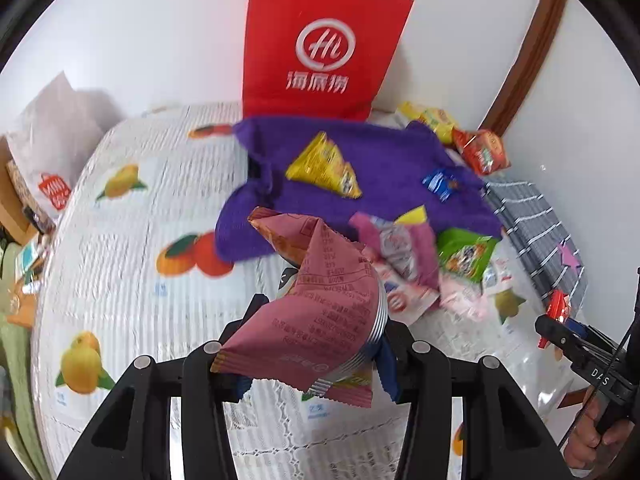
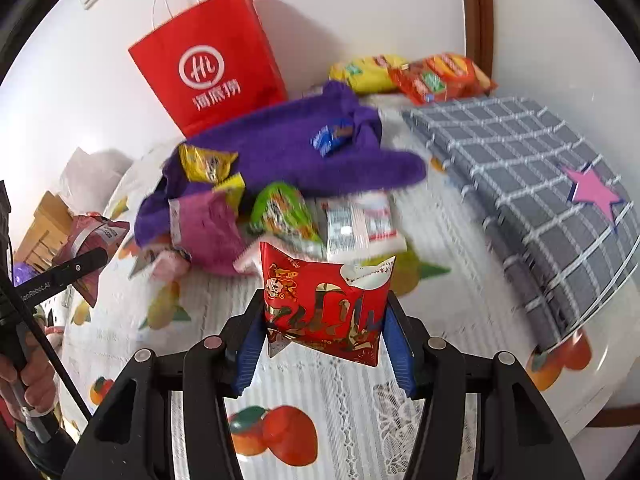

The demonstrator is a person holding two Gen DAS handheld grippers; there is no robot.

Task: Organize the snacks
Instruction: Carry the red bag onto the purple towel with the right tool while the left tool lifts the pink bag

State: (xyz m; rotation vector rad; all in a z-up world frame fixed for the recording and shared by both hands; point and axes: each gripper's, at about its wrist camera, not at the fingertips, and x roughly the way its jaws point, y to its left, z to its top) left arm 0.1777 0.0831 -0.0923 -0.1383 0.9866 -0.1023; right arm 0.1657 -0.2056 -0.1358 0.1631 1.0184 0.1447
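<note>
My left gripper (image 1: 316,344) is shut on a dusty-pink snack packet (image 1: 320,304), held above the fruit-print tablecloth (image 1: 120,272); the same packet (image 2: 94,240) shows at the left edge of the right wrist view. My right gripper (image 2: 324,324) is shut on a red and gold snack packet (image 2: 324,308), also seen small (image 1: 557,309) at the right of the left wrist view. A pile of loose snacks lies ahead: a pink packet (image 2: 208,228), a green packet (image 2: 284,212) and a white packet (image 2: 358,224). A yellow packet (image 1: 324,166) and a small blue packet (image 1: 440,184) rest on a purple towel (image 1: 380,184).
A red paper bag (image 2: 208,60) stands against the white wall behind the towel. A yellow bag (image 2: 368,72) and an orange bag (image 2: 440,78) lie at the back right. A grey checked cloth (image 2: 520,160) with a pink star covers the table's right side. A person's hand (image 2: 24,384) grips the left handle.
</note>
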